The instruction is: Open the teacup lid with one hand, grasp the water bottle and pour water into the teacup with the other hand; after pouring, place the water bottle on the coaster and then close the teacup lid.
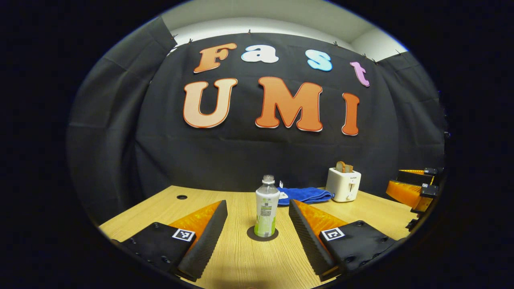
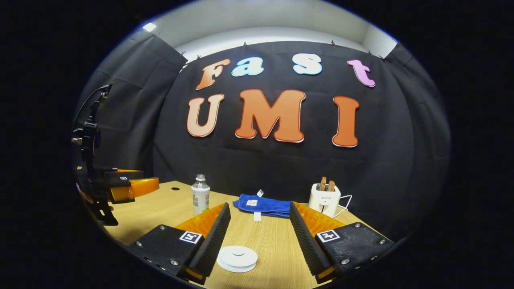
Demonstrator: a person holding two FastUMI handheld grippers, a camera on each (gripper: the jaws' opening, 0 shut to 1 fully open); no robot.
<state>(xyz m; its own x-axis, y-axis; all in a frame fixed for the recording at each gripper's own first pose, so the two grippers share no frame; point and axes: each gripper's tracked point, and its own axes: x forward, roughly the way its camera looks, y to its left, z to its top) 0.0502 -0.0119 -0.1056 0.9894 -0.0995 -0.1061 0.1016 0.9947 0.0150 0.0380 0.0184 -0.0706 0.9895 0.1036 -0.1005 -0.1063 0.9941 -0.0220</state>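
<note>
Water bottle (image 1: 267, 208): upright on coaster (image 1: 252, 237), 12 o'clock between wide-spread left tool (image 1: 257, 233) fingers, untouched. Teacup lid (image 2: 237, 257): closed, 6 o'clock between wide right tool (image 2: 257, 237) fingers. Desk (image 2: 273, 241). Risk: smooth, tall bottle may tip if nudged off-centre

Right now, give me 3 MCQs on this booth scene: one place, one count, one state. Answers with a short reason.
1. Where does the water bottle stand?
A. on the dark coaster
B. on the blue cloth
C. inside the toaster

2. How many bread slices stick out of the toaster?
A. none
B. two
C. four

3. How is the left hand-held gripper set?
A. shut on the bottle
B. open, bottle between its fingers untouched
C. shut on the cloth

Answers: 1 A, a dark disc rings the bottle's base. 2 B, two brown tops show. 3 B, gaps show on both sides of the bottle.
</note>
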